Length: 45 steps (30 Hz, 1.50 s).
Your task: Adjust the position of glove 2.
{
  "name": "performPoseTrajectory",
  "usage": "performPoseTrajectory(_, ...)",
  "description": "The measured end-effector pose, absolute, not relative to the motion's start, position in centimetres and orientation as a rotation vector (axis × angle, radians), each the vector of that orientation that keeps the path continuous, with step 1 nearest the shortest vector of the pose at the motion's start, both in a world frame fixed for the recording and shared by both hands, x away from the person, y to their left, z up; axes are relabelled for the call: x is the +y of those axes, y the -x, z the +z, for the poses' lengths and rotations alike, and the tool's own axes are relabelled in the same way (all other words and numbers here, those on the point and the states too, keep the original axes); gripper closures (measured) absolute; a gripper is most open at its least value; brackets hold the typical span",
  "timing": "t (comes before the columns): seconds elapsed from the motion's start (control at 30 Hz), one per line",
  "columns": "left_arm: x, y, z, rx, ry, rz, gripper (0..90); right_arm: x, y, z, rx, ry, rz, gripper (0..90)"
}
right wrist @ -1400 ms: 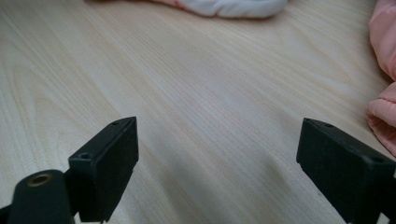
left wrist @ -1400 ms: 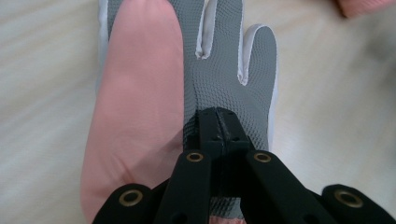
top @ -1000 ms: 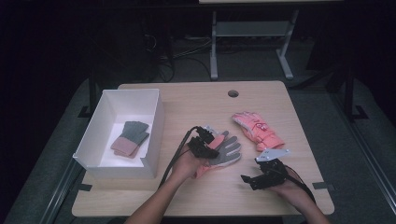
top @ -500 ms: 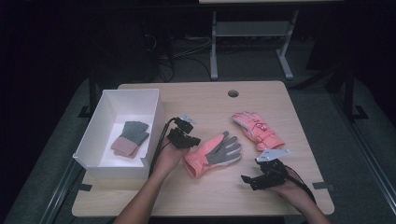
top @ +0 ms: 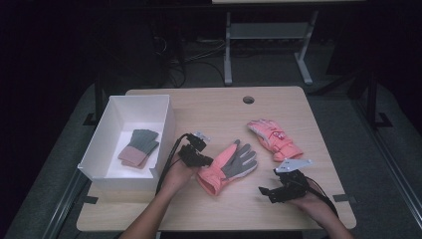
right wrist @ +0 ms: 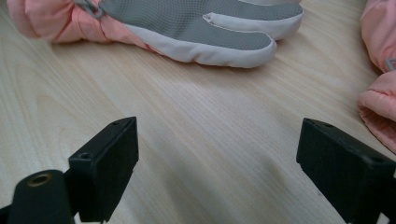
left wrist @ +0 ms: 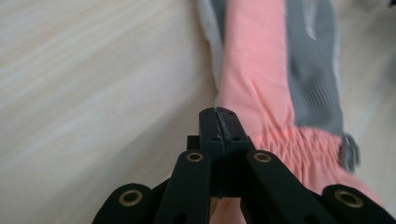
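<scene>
A pink glove with a grey palm (top: 230,166) (left wrist: 261,79) (right wrist: 196,23) lies palm up in the middle of the wooden table (top: 209,114). My left gripper (top: 208,160) (left wrist: 217,116) is at the glove's cuff on its left side. Its jaws are pressed together, tips at the glove's white-trimmed edge, with nothing seen between them. A second pink glove (top: 273,139) (right wrist: 380,93) lies back up to the right. My right gripper (top: 266,191) (right wrist: 217,154) rests near the front right with its jaws wide open over bare wood, a short way from both gloves.
A white open box (top: 99,149) stands at the table's left side with a folded grey and pink glove (top: 139,148) inside. A round cable hole (top: 248,99) is near the far edge. A cable (top: 169,164) loops from the left gripper beside the box.
My left hand has moved left, from over the glove's palm to its cuff beside the box. The glove has shifted slightly toward the front left. The right gripper has stayed put.
</scene>
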State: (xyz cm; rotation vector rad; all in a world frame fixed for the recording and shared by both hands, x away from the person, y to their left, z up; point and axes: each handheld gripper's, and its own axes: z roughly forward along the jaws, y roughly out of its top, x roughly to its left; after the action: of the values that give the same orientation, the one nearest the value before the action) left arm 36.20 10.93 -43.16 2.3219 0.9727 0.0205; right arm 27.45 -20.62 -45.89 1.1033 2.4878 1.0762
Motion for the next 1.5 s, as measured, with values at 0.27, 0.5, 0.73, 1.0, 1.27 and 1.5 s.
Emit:
performPoseTrajectory(0.27,11.6,-34.1,-43.0,0.909,-2.339,-0.046,89.7,-20.8,-26.9,-45.7,2.489,-1.1,1.074,12.5)
performPoseTrajectory(0.5,10.7,-33.4,-43.3,0.871,-2.33,-0.112,89.7,-22.2,-25.4,-45.8,2.477,-1.111,1.04,12.5)
performPoseTrajectory(0.73,8.6,-33.0,-43.5,0.801,-2.347,-0.162,89.7,-23.2,-25.0,-45.8,2.477,-1.109,1.036,12.5)
performPoseTrajectory(1.0,5.8,-32.9,-43.8,0.723,-2.367,-0.18,89.7,-22.8,-24.8,-45.8,2.512,-1.081,1.051,12.5)
performPoseTrajectory(1.27,3.5,-32.9,-44.1,0.667,-2.382,-0.197,89.7,-22.7,-24.7,-46.1,2.537,-1.074,1.038,12.5)
performPoseTrajectory(1.5,2.2,-32.7,-44.3,0.627,-2.379,-0.195,89.7,-23.1,-24.8,-46.2,2.528,-1.085,1.029,12.4)
